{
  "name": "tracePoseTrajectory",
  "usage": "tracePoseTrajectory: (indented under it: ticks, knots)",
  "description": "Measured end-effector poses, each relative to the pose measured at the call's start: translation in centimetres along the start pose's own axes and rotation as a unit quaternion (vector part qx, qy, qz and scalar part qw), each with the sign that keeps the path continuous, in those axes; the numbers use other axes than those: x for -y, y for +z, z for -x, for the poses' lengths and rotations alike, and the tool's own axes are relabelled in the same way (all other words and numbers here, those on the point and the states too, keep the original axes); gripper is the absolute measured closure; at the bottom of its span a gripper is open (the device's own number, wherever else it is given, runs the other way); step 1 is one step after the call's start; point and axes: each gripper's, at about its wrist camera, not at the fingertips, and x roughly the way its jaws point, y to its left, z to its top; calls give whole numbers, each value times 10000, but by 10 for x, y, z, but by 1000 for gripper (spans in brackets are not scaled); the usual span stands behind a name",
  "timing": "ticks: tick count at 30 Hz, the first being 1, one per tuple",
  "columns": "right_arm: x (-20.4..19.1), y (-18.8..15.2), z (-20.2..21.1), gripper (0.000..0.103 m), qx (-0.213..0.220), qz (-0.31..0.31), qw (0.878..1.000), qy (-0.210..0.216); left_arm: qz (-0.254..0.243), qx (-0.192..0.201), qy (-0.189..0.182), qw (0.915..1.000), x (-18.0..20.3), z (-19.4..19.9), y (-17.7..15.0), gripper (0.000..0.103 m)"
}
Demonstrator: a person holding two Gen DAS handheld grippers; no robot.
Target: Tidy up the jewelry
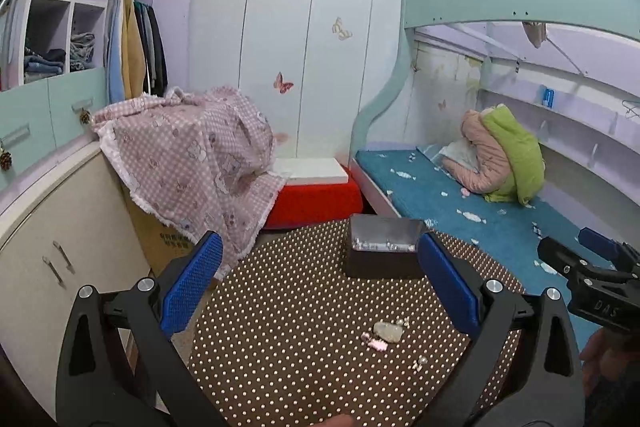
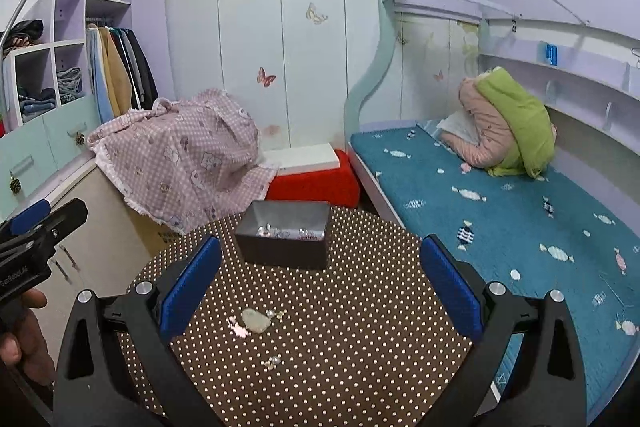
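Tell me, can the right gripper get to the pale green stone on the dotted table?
Probably yes. The right gripper is open and empty, and the pale green stone lies in the open on the dotted table, just left of its line. Only small jewelry bits sit beside it.

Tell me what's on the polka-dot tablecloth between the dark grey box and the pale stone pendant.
Nothing: in the right wrist view, only bare polka-dot tablecloth lies between the dark grey box and the pale stone pendant.
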Motion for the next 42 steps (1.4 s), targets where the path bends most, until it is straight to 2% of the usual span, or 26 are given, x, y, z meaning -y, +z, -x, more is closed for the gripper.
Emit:
tracePoseTrajectory:
  ticks: [6,17,27,33,36,42]
  knots:
    - [4,-11,-2,7,-162,-25,9998,-87,-22,-202,25,9998,-5,-9,-15,5]
    - [10,-31,-19,7,-600,-9,9981,-132,-273,-987,-163,9946,12,-60,-61,5]
    - [24,-54,-45,7,-1122,-183,9933,-196,-593,-1944,-207,9789,34,-138,-118,5]
    - [34,-60,-53,7,-1260,-313,9912,-244,-652,-2438,-205,9674,50,-181,-142,5]
    - [38,-62,-54,7,-1301,-356,9905,-258,-704,-2616,-162,9625,55,-195,-148,5]
    - [44,-66,-61,7,-1414,-404,9889,-214,-577,-2673,-175,9617,38,-205,-145,6]
